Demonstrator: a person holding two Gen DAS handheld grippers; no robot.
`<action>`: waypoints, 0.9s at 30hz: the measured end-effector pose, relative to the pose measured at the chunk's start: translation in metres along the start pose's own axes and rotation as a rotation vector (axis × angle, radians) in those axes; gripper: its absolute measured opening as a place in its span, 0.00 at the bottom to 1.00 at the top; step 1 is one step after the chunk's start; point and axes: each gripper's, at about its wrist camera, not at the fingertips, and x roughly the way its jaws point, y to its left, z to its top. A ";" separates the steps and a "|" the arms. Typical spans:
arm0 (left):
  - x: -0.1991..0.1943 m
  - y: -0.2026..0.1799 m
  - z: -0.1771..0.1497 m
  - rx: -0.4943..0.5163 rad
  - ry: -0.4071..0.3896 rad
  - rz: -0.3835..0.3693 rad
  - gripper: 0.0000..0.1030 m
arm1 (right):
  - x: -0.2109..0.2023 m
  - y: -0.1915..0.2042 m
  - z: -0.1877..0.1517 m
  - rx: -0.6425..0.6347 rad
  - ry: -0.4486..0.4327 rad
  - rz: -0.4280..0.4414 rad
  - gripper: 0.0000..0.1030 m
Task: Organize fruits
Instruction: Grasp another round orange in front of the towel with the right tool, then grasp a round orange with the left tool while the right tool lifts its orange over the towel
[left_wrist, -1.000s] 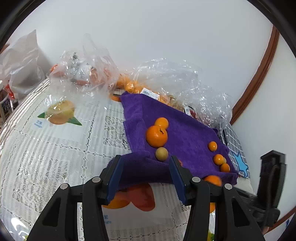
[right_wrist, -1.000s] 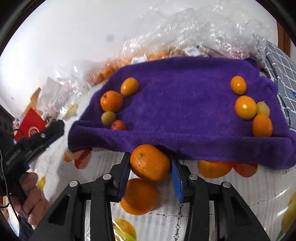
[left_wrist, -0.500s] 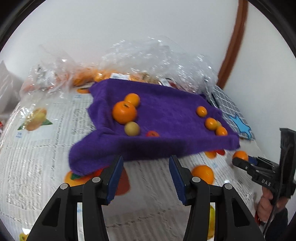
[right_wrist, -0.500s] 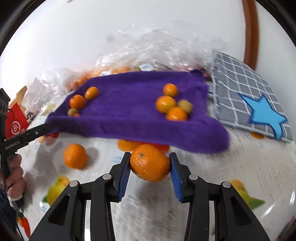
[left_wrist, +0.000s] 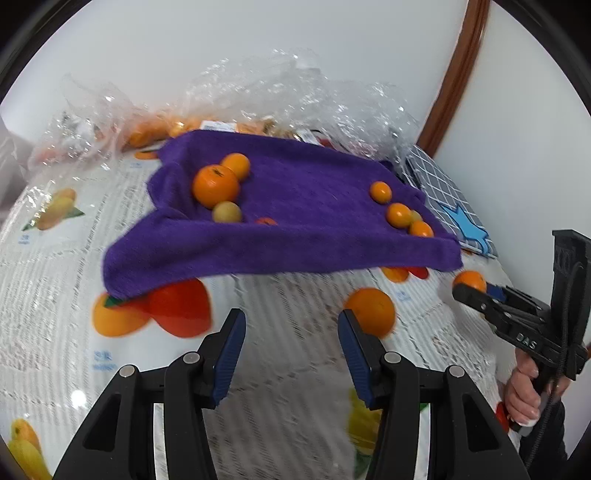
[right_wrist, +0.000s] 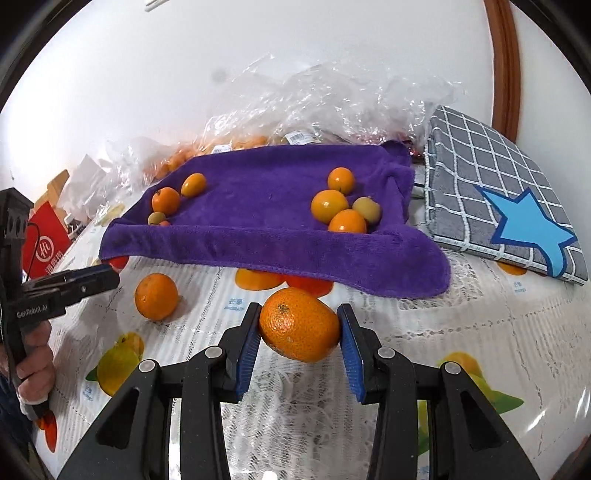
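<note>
Your left gripper (left_wrist: 291, 332) stands wide apart with nothing between its blue pads, hovering over the worktop (left_wrist: 66, 332) with its fruit-printed cover. Just ahead and to the right of its right fingertip lies a loose orange (left_wrist: 369, 312) on the cover. Further ahead, the purple towel (left_wrist: 295, 229) lies spread, its near edge drooping toward you. On it, ahead and to the left, sit a large orange (left_wrist: 215, 185), a smaller one behind it and a pale yellowish fruit (left_wrist: 226, 213) in front; ahead to the right sits a cluster of small oranges (left_wrist: 399, 215). Far to the right, your other gripper shows from the side with an orange at its tip.

Your right gripper (right_wrist: 298, 329) is clamped on a mandarin (right_wrist: 298, 329), both pads pressed to its sides, lifted clear of the cover. Ahead to the left, the loose orange (right_wrist: 156, 296) rests on the worktop, near the tip of your left gripper (right_wrist: 99, 278). The purple towel (right_wrist: 266, 218) lies straight ahead, the four-fruit cluster (right_wrist: 343, 210) on its right part. A grey checked mat (right_wrist: 480, 177) with a blue star lies ahead to the right, beside the towel.
</note>
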 end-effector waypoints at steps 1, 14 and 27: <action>0.000 -0.002 -0.001 0.001 0.005 -0.009 0.48 | -0.002 -0.001 -0.001 -0.008 -0.003 -0.017 0.40; 0.037 -0.055 0.003 0.054 0.086 -0.028 0.50 | -0.007 -0.021 -0.006 0.035 -0.009 -0.038 0.40; 0.020 -0.038 0.000 -0.014 0.045 0.012 0.36 | -0.004 -0.020 -0.006 0.045 0.005 -0.029 0.40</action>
